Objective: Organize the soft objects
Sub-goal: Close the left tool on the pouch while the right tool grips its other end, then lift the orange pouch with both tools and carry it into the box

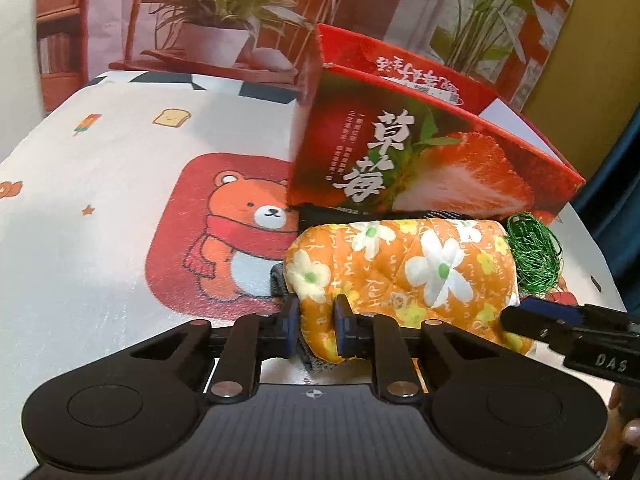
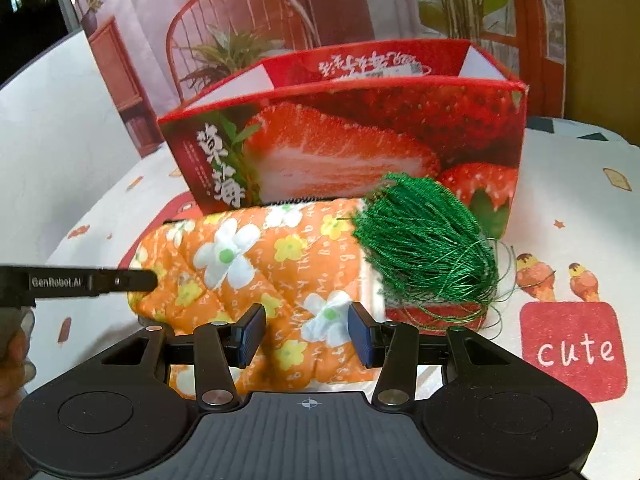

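A rolled orange flowered quilted cloth [image 1: 404, 268] lies on the table in front of a red strawberry box [image 1: 420, 160]. My left gripper [image 1: 316, 324] is shut on the cloth's near left corner. In the right wrist view the same cloth [image 2: 256, 264] lies between the pads of my right gripper [image 2: 306, 336], which stand apart around its near edge without squeezing. A bundle of green thread [image 2: 428, 248] rests on the cloth's right end, also seen in the left wrist view [image 1: 534, 256]. The strawberry box [image 2: 360, 140] is open at the top.
The tablecloth [image 1: 120, 200] has a bear print [image 1: 248, 236] left of the cloth and a red "cute" patch [image 2: 572, 348] at the right. A dark fabric edge [image 1: 320, 212] shows under the cloth. A printed backdrop hangs behind the table.
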